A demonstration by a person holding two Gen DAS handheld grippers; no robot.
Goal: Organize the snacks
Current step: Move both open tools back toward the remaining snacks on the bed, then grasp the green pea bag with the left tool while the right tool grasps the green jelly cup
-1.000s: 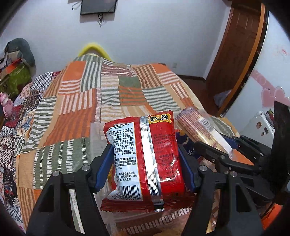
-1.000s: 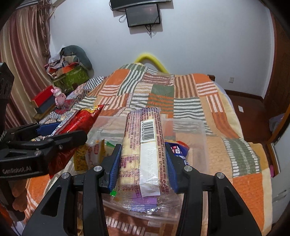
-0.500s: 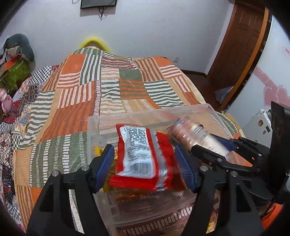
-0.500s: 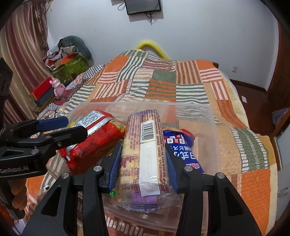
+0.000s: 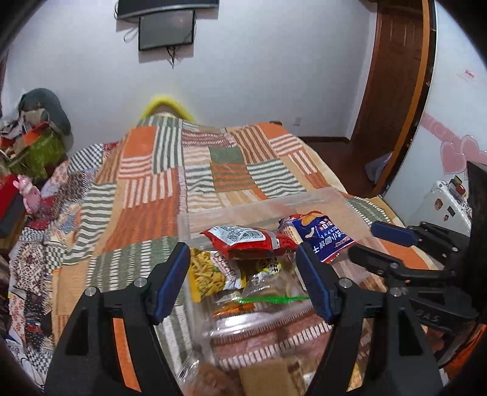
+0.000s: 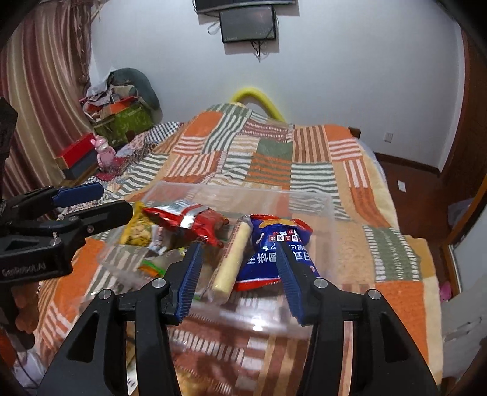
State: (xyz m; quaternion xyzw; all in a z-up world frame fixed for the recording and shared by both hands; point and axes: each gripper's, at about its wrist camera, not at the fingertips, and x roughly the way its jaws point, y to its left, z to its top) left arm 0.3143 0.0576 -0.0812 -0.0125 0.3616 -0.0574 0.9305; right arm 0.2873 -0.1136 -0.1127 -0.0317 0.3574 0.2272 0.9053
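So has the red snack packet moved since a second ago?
Yes. The red packet was upright between the left tool's fingers; now it lies released in the clear bin, on the other snacks, and the jaws are opening.

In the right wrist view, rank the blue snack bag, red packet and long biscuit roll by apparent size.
1. blue snack bag
2. red packet
3. long biscuit roll
The bag lies nearest the camera, so its lead is unsure.

A bed [image 6: 304, 170] under a patchwork blanket [image 5: 170, 182] stands against a white wall [image 6: 334, 61] bearing a dark screen [image 6: 248, 22], with a striped curtain [image 6: 39, 91] left and a wooden door [image 5: 392, 76] right.
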